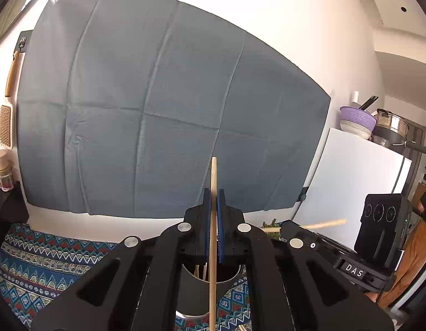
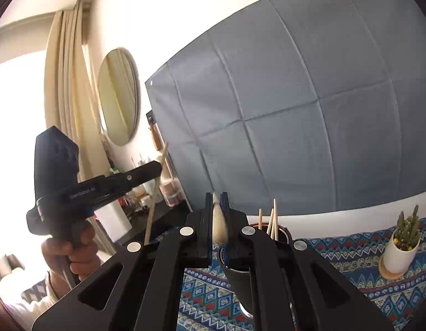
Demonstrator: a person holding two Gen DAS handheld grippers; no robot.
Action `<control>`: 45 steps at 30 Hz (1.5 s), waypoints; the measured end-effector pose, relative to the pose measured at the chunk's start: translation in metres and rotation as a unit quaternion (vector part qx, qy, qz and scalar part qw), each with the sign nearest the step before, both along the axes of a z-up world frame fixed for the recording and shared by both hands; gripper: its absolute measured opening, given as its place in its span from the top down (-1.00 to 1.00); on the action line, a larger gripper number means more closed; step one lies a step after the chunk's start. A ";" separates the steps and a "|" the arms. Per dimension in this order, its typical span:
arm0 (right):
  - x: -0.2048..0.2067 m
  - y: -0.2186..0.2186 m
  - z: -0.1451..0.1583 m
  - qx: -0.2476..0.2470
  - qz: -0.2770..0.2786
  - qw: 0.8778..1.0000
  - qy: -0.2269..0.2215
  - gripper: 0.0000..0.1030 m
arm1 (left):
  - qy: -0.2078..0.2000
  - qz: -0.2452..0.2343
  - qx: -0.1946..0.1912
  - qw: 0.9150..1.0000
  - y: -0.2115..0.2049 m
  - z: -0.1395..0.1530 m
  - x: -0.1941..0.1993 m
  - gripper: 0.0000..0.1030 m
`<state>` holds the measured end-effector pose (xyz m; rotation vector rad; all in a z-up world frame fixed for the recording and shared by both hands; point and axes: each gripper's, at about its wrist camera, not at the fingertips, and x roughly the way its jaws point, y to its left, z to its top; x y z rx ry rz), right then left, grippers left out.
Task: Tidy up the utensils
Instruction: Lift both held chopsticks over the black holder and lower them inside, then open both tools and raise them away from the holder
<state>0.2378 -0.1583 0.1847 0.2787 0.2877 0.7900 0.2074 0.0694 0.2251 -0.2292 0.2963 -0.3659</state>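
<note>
Item: wooden chopstick (image 1: 213, 220), held upright in the left claw (image 1: 213, 204), whose blue pads (image 1: 220, 220) are closed narrowly on its upper half; its lower end hangs over the open mouth of a dark cylindrical holder (image 1: 202, 284) in which several like sticks are already stood. A second chopstick (image 2: 219, 220), blurred by motion, is pinched between the closed pads of the right claw (image 2: 220, 207), just near the same holder (image 2: 240, 275). Handling, as judged: very light, stiff, slender and smooth, so rotation or slipping within the pads is to be expected; breakage is unlikely except under bending. A hold near the upper third is considered best, leaving the tip free for lowering into the holder. Surface: a desk covered with a patterned blue, red and white cloth (image 1: 47, 256), soft and slightly uneven. At the far right, a small potted cactus (image 2: 403, 237) is set on a coaster. Room: a creased grey cloth (image 1: 158, 104) is hung on the far white wall; a round mirror (image 2: 118, 96) and cream curtains (image 2: 69, 88) are found at left.
</note>
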 end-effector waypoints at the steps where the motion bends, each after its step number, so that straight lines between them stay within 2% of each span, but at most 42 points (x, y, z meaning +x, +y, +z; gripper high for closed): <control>1: 0.004 0.001 -0.002 0.008 0.003 1.000 0.001 0.90 | 0.001 -0.003 -0.004 1.000 -0.002 -0.002 0.007 0.92; 4: 0.012 0.002 -0.006 0.008 -0.005 1.000 0.001 0.90 | 0.006 -0.010 -0.010 1.000 -0.008 -0.007 0.022 0.92; 9: 0.013 -0.005 -0.008 0.012 -0.020 1.000 -0.009 0.90 | -0.010 -0.017 -0.017 1.000 -0.017 -0.005 0.035 0.92; 15: 0.027 -0.007 -0.002 0.031 -0.052 0.998 -0.025 0.90 | -0.067 -0.001 -0.027 0.997 -0.022 0.003 0.046 0.92; 19: 0.042 -0.007 -0.003 0.058 -0.053 0.997 -0.026 0.90 | -0.128 0.017 -0.004 0.992 -0.033 -0.001 0.044 0.92; 22: 0.051 -0.007 -0.007 0.075 -0.058 0.995 -0.029 0.90 | -0.148 0.037 0.007 0.988 -0.041 -0.008 0.044 0.92; 25: 0.059 -0.002 -0.015 0.070 -0.075 0.994 -0.034 0.90 | -0.157 0.037 0.007 0.987 -0.045 -0.020 0.047 0.92; 27: 0.064 0.002 -0.024 0.061 -0.078 0.995 -0.026 0.90 | -0.151 0.034 0.009 0.988 -0.047 -0.029 0.051 0.92; 31: 0.071 0.008 -0.043 0.038 -0.078 0.996 -0.022 0.90 | -0.141 0.039 -0.010 0.989 -0.045 -0.050 0.055 0.92; 34: 0.077 0.008 -0.052 0.043 -0.070 0.997 -0.014 0.90 | -0.130 0.047 -0.020 0.990 -0.045 -0.067 0.060 0.92; 35: 0.080 0.009 -0.052 0.033 -0.066 0.997 -0.010 0.90 | -0.123 0.043 -0.028 0.991 -0.045 -0.072 0.064 0.92; 38: 0.078 0.009 -0.053 0.018 -0.079 0.996 -0.020 0.90 | -0.094 0.039 -0.010 0.995 -0.048 -0.079 0.076 0.92; 41: 0.075 0.011 -0.052 -0.004 -0.092 0.995 -0.030 0.87 | -0.086 0.026 -0.030 0.995 -0.038 -0.087 0.077 0.92; 43: 0.073 0.012 -0.051 -0.012 -0.099 0.994 -0.038 0.84 | -0.079 0.045 -0.033 0.995 -0.031 -0.087 0.079 0.91; 45: 0.070 0.012 -0.049 -0.017 -0.103 0.994 -0.043 0.83 | -0.073 0.042 -0.053 0.995 -0.025 -0.087 0.080 0.87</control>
